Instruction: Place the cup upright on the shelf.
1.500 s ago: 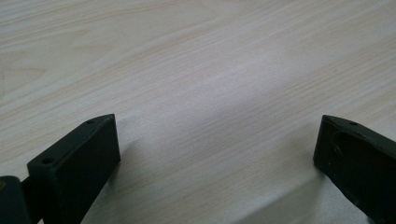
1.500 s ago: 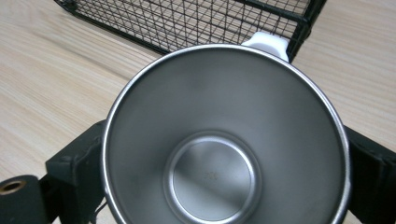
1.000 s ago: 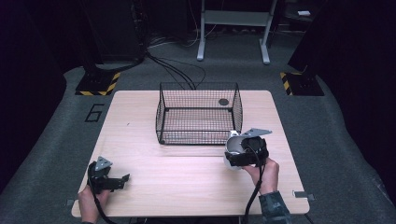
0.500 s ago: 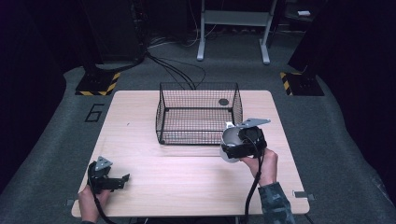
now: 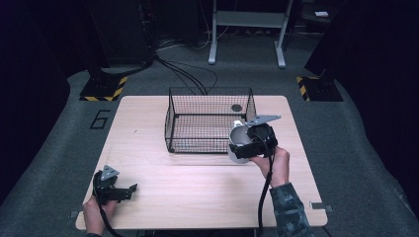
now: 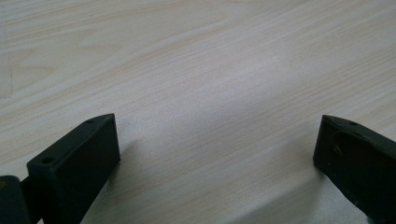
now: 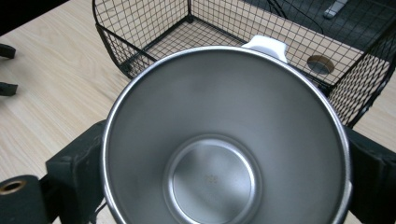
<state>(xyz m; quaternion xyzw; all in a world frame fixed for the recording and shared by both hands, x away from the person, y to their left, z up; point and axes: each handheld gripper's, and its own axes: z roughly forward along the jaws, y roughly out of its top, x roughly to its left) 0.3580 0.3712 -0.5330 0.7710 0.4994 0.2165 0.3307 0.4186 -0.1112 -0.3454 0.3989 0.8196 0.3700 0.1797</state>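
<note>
A steel cup (image 7: pixel 224 140) with a white handle (image 7: pixel 265 45) is clamped between the jaws of my right gripper (image 5: pixel 249 143). The cup (image 5: pixel 238 140) is held above the table at the near right corner of the black wire basket (image 5: pixel 210 121), its open mouth tilted toward the camera. The basket (image 7: pixel 154 28) has nothing inside it. My left gripper (image 5: pixel 116 187) rests low over the table's near left part, jaws wide apart with bare wood (image 6: pixel 210 116) between them.
The wooden table (image 5: pixel 148 163) has a round dark hole (image 5: pixel 236 107) behind the basket. Dark floor with cables and a metal stand's legs (image 5: pixel 247 29) lies beyond the far edge. Yellow-black striped bases (image 5: pixel 104 89) sit at both far corners.
My right gripper has lifted the cup and carried it forward and slightly left, up to the basket's near right corner. The left gripper has stayed put.
</note>
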